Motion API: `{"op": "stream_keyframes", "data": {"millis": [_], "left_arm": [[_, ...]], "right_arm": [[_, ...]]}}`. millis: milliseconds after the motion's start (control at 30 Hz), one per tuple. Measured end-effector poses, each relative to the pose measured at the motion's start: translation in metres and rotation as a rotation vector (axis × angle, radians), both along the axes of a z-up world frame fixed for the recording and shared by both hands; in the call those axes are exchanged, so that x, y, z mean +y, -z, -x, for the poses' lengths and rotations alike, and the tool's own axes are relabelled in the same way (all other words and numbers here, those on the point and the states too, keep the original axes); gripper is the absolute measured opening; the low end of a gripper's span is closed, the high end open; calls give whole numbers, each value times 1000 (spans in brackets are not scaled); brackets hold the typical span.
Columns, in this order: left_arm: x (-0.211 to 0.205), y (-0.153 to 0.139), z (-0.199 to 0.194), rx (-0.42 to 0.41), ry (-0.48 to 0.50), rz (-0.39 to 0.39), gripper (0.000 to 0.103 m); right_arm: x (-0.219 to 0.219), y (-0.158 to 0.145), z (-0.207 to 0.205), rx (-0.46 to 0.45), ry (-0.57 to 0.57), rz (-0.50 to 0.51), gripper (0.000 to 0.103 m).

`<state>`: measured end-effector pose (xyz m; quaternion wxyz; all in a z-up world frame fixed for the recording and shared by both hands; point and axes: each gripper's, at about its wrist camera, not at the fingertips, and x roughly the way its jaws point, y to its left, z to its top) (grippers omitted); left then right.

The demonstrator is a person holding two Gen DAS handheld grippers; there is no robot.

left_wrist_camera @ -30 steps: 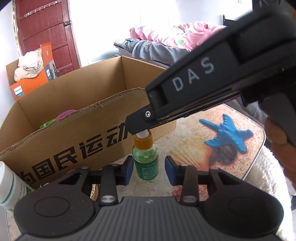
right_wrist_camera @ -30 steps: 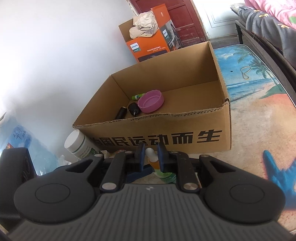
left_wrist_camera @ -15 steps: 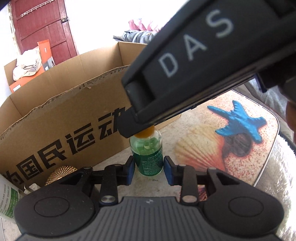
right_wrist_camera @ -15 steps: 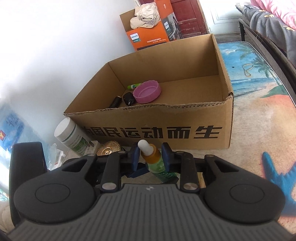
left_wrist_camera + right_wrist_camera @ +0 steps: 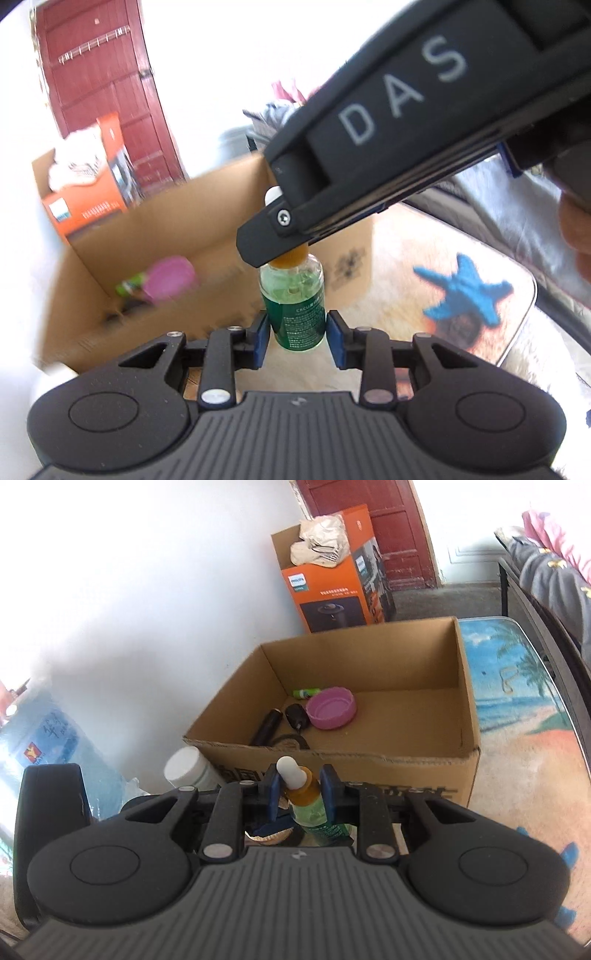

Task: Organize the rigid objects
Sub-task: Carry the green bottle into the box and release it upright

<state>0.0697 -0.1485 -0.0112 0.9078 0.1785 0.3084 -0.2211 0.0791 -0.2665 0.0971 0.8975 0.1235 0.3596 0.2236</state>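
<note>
My left gripper (image 5: 297, 336) brackets the lower body of a green dropper bottle (image 5: 295, 308); its blue pads (image 5: 261, 339) stand just off the label on either side, so I cannot tell whether they touch the glass. My right gripper (image 5: 300, 788) comes in from above and is pinched on the bottle's orange neck (image 5: 303, 794), the white rubber bulb (image 5: 287, 771) sticking up between the pads. In the left wrist view the right gripper's black body, lettered DAS, crosses the upper right and hides the bottle's cap. The bottle stands upright, at the near side of an open cardboard box (image 5: 465, 686), just in front of its printed near wall. Inside the box, toward its left end, lie a pink round lid (image 5: 332, 709), a small green tube (image 5: 306, 693), a dark cylinder (image 5: 267, 725) and a small black object (image 5: 295, 716). A white-capped jar (image 5: 186, 770) stands left of the box's near corner. An orange Philips carton (image 5: 327, 590) sits beyond the box by a red door (image 5: 373, 524). A beach-print mat with a blue starfish (image 5: 469, 291) lies to the right.
</note>
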Motion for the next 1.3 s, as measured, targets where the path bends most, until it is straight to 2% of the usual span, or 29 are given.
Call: {"op": "stream_keyframes", "data": {"millis": [133, 267, 367, 500, 700, 867, 1033, 1167, 1300], "left_arm": [[11, -43, -31, 45, -16, 66, 34], [14, -60, -79, 89, -55, 81, 33], [15, -56, -120, 176, -86, 106, 33], [9, -34, -169, 276, -137, 120, 33], [1, -2, -222, 395, -204, 91, 34], [-1, 12, -247, 456, -236, 79, 33], [-5, 16, -250, 496, -230, 61, 33], [-3, 16, -256, 484, -223, 65, 35], [1, 10, -250, 462, -226, 74, 43]], "right_arm": [[2, -36, -28, -39, -50, -12, 21], [-5, -48, -82, -3, -78, -42, 21], [-13, -39, -133, 73, -77, -55, 21], [-22, -11, -190, 178, -72, -62, 21], [-22, 38, -241, 269, -71, -52, 21], [-17, 61, -265, 282, -76, -9, 21], [-4, 78, -278, 270, -98, 75, 21], [5, 90, -282, 292, -135, 112, 24], [5, 81, -276, 250, -124, 140, 27]]}}
